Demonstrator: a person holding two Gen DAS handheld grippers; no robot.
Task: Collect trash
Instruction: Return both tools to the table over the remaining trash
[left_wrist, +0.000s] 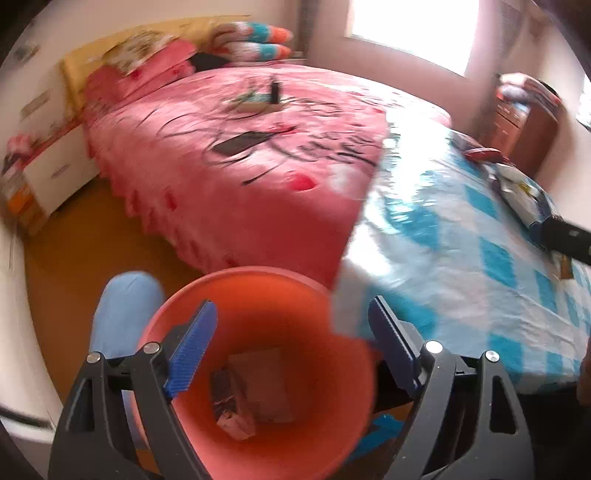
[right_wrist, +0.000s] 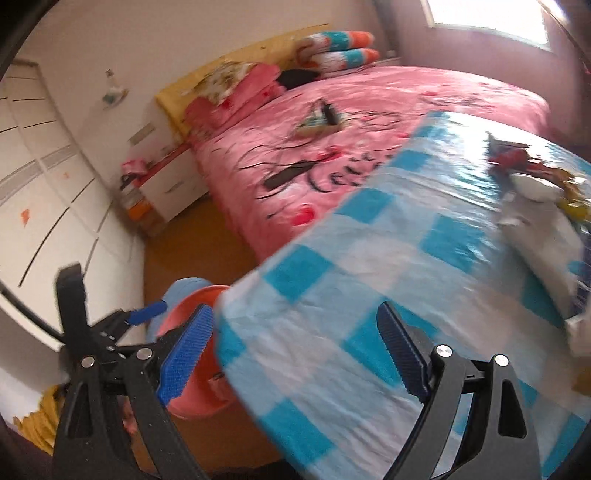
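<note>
bed (left_wrist: 236, 155) — large, pink printed cover, fills the far half of the room; pillows and folded striped bedding at its head, a few small dark items lying on the cover.

worktop (left_wrist: 461, 236) — covered in a glossy blue-and-white checked cloth, standing just beside the foot of the bed; its near corner overlaps the bin's rim in the left wrist view.

white drawer unit (right_wrist: 55, 192) — along the left wall, well apart from the worktop.

bin (left_wrist: 258, 295) — round, orange-red, on the floor at the worktop's corner, directly under the left gripper; a light blue trouser leg (left_wrist: 122, 310) stands just beside it.

trash in the bin (left_wrist: 251, 391) — crumpled wrappers and paper lying on the bottom.

trash on the worktop (right_wrist: 535, 184) — loose heap of wrappers, a white piece and red and yellow scraps, at the far right side of the cloth; blurred.

left gripper (left_wrist: 291, 343) — jaws wide apart, nothing between them, over the bin's mouth.

right gripper (right_wrist: 295, 350) — jaws wide apart, empty, over the near edge of the worktop, well short of the heap.
</note>
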